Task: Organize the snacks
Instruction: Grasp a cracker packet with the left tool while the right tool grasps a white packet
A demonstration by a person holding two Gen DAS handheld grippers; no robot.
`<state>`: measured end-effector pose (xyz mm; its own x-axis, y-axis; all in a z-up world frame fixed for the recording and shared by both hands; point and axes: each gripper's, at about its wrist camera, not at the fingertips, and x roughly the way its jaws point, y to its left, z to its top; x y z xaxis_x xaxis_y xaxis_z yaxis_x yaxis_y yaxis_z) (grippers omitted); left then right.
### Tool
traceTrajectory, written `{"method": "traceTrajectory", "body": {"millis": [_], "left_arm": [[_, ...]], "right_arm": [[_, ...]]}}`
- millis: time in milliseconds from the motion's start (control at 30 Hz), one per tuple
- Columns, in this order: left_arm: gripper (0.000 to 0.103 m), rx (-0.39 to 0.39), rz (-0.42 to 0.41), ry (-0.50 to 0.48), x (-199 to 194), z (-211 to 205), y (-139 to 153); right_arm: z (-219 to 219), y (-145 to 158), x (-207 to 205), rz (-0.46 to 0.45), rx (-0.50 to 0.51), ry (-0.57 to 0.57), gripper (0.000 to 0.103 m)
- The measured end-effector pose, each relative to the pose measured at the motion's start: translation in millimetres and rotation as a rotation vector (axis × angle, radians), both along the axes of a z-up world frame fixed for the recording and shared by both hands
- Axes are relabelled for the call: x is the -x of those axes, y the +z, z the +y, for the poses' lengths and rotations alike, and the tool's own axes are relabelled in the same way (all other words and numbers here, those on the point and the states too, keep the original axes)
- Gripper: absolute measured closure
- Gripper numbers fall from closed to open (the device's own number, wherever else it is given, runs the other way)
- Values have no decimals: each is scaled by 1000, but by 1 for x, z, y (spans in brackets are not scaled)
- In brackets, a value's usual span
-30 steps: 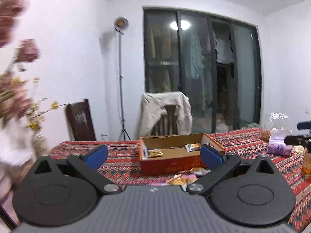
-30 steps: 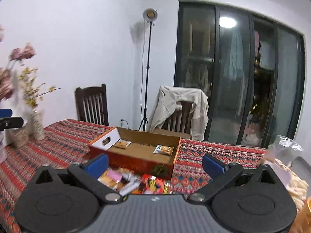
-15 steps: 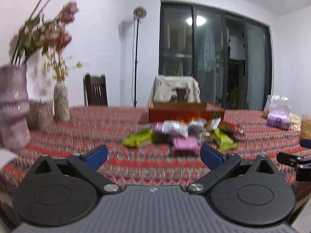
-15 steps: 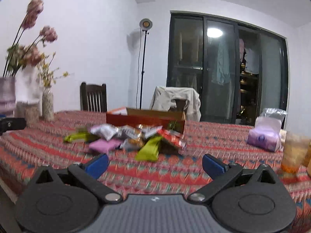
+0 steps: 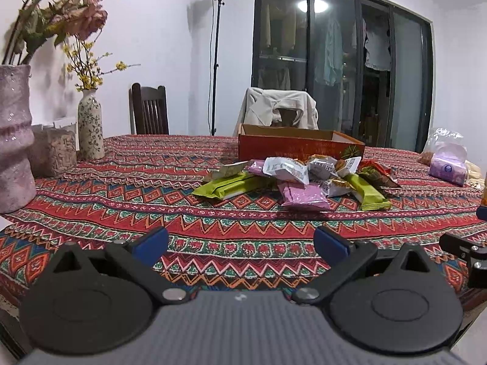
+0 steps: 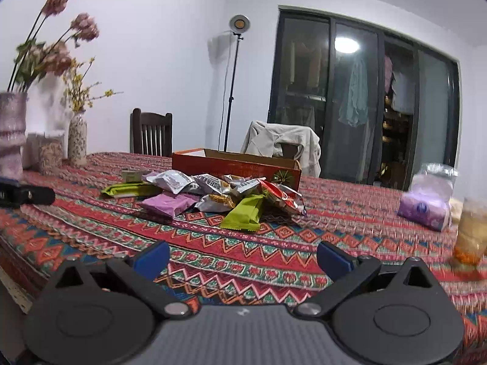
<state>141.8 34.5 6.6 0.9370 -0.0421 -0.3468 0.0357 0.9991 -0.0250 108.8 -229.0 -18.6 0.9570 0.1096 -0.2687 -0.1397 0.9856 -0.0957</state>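
A pile of snack packets lies on the patterned tablecloth, with green bars, a purple pack and silver packs. It also shows in the right wrist view. Behind it stands an open orange cardboard box, also in the right wrist view. My left gripper is open and empty, low over the table's near edge, well short of the pile. My right gripper is open and empty, also near the front edge. The right gripper's tip shows in the left wrist view.
Vases with flowers and a jar stand at the left. A purple tissue pack and a drink glass sit at the right. Chairs stand behind the table.
Both grippers have dropped from above the box to low near the table's front edge. The snack pile is now seen from the side. Both stay open.
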Motion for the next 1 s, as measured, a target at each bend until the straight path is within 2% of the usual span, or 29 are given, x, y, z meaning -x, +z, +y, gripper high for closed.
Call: {"method": "traceTrajectory", "body": {"millis": [100, 333, 400, 433, 567, 800, 967, 1000], "left_arm": [[0, -1, 16, 2, -13, 4, -1], [0, -25, 14, -43, -64, 22, 12], [0, -21, 20, -59, -89, 30, 19], [1, -23, 39, -63, -103, 33, 22], [9, -27, 78, -121, -160, 44, 29], [11, -72, 182, -231, -239, 46, 11], [11, -30, 247, -279, -273, 54, -3], [14, -9, 258, -279, -276, 57, -5]], "right_arm": [[6, -2, -11, 3, 31, 8, 0], [11, 13, -56, 80, -83, 52, 0], [17, 19, -76, 94, -94, 100, 2], [21, 21, -86, 102, -90, 121, 3], [44, 33, -134, 138, -35, 184, 25], [84, 38, -222, 204, 31, 295, 28], [115, 29, -265, 259, 99, 386, 28], [118, 28, -270, 258, 110, 394, 28]]}}
